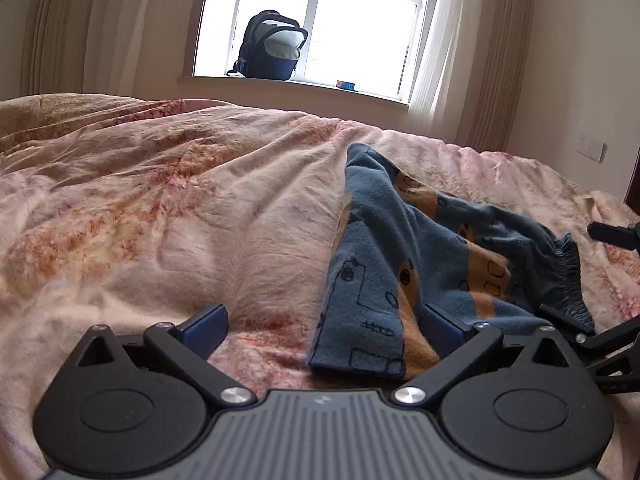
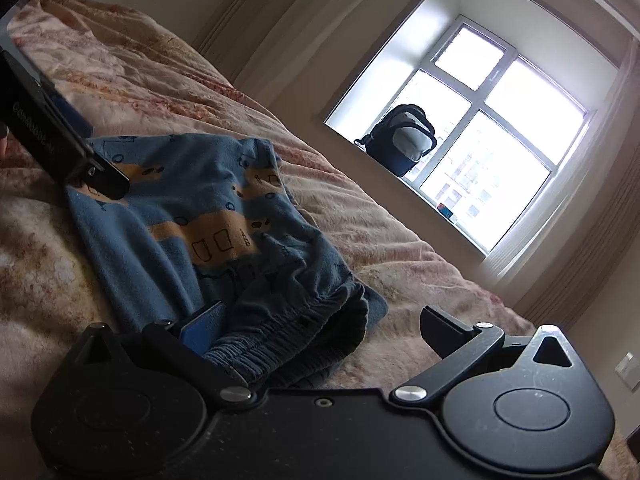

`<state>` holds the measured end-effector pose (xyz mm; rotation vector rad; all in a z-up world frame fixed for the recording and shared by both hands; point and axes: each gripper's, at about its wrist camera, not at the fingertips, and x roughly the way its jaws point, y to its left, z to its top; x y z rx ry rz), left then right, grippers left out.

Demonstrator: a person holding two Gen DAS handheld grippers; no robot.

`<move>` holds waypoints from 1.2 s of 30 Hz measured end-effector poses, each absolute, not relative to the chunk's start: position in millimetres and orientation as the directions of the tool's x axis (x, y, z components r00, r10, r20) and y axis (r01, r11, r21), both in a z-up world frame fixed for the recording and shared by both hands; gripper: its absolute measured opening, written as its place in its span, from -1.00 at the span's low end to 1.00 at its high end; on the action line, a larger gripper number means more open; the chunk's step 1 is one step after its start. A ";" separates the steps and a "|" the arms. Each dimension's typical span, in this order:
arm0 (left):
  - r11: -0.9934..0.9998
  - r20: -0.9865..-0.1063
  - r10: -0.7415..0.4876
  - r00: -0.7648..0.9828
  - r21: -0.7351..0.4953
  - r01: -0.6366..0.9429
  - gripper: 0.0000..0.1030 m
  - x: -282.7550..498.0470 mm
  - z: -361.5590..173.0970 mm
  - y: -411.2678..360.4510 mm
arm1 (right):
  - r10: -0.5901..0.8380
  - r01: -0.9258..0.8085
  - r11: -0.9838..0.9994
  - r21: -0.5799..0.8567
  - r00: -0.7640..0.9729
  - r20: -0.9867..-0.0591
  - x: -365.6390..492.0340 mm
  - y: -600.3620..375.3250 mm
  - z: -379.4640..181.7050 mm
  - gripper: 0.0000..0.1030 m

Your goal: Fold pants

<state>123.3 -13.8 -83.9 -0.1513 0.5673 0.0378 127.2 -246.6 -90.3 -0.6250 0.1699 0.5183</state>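
A wide bed (image 1: 160,208) filled most of both views, covered with a wrinkled pink quilt with reddish and yellow marks. Behind it stood a cream wall with a big bright window (image 1: 320,20), and long pale curtains (image 1: 460,60) hung at both sides of it. On the window sill sat a dark blue backpack (image 1: 272,46), open at the top, and near it a small blue box (image 1: 347,85) lay on the same sill. A white switch plate (image 1: 591,147) was on the right wall.

The pants (image 1: 420,248) lay on the right part of the quilt in a loose, crumpled heap. They were blue with orange bands and drawn black shapes. One end lay just in front of the left gripper, and the gathered elastic waistband (image 2: 288,332) was on the side of the right gripper.

The left gripper (image 1: 324,330) was spread wide. Its right blue pad touched the cloth of the pants, its left pad was over the bare quilt, and nothing was squeezed between them.

The right gripper (image 2: 324,328) was also spread wide. Its left pad was pressed against the waistband, and its right finger was apart from the cloth, above the quilt. From the right wrist camera, the black body of the left gripper hid the far-left corner of the pants.
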 end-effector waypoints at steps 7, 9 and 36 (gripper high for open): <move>0.988 -0.536 -0.003 0.844 -0.130 -0.079 0.99 123.1 -84.8 -15.4 | 0.414 -0.512 0.691 -0.510 0.859 -0.302 128.5 -246.9 -90.7 0.99; 0.988 -0.538 -0.007 0.843 -0.131 -0.076 0.99 123.3 -83.7 -15.0 | 0.416 -0.516 0.691 -0.507 0.857 -0.304 128.6 -248.0 -90.3 0.99; 0.958 -0.549 -0.283 0.786 -0.190 0.213 0.99 169.6 -82.2 10.4 | 0.768 -0.497 0.612 0.616 0.559 -0.311 270.9 -342.7 -102.0 0.99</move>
